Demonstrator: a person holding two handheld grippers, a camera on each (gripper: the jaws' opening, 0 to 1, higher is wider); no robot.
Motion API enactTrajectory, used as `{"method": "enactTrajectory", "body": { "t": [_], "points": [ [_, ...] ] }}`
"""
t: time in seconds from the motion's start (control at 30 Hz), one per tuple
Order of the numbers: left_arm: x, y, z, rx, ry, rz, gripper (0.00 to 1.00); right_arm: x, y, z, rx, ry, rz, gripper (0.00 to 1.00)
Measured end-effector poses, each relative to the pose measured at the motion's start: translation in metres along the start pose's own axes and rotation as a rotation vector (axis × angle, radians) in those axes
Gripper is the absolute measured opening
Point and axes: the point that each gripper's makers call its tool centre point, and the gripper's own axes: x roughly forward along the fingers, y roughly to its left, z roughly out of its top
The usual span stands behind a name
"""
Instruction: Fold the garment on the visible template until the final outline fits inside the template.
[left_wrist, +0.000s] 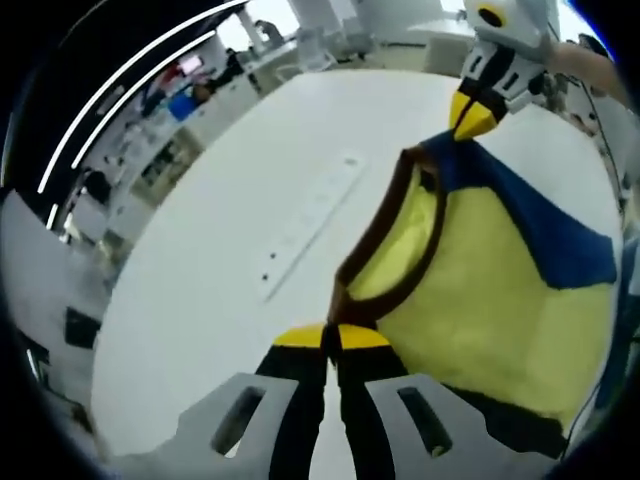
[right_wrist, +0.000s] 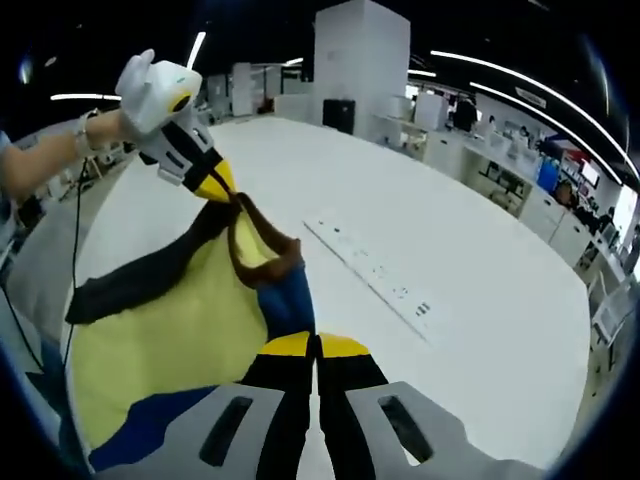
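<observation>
1. The lower part of the garment (left_wrist: 480, 300) is cut off at the edge of the left gripper view, so its full outline cannot be seen. I cannot make out a template on the table (left_wrist: 250, 200); only a long white strip with small dark marks (right_wrist: 375, 272) lies flat on it.
2. The garment is soft cloth, yellow in the middle, with blue panels and a dark brown neckband. It is lifted above the table and hangs stretched between the two grippers, with loose folds.
3. The table is white, smooth and wide.
4. The left gripper (left_wrist: 332, 338) has its yellow tips pressed together on the brown neckband.
5. The right gripper (right_wrist: 316, 345) has its tips closed on the blue edge of the garment.
6. A hand (right_wrist: 95, 130) holds the left gripper in the right gripper view.
</observation>
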Motion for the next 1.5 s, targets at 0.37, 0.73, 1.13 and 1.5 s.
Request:
{"method": "enactTrajectory", "body": {
  "t": [0.37,0.73,1.13,1.5],
  "points": [
    [0.024,0.004,-0.006,-0.027,0.013,-0.028,0.0,0.021,-0.013,-0.014,0.031,0.026,0.0,0.01],
    [0.051,0.011,-0.013,-0.07,0.027,-0.025,0.0,0.044,-0.022,-0.029,0.049,0.058,-0.011,0.01],
    [0.073,0.014,-0.02,-0.085,0.043,-0.038,0.0,0.06,-0.027,-0.04,0.077,0.072,-0.007,0.01],
    [0.085,0.014,-0.026,-0.086,0.065,-0.051,0.0,0.071,-0.034,-0.047,0.084,0.087,0.009,0.01]
  ]
}}
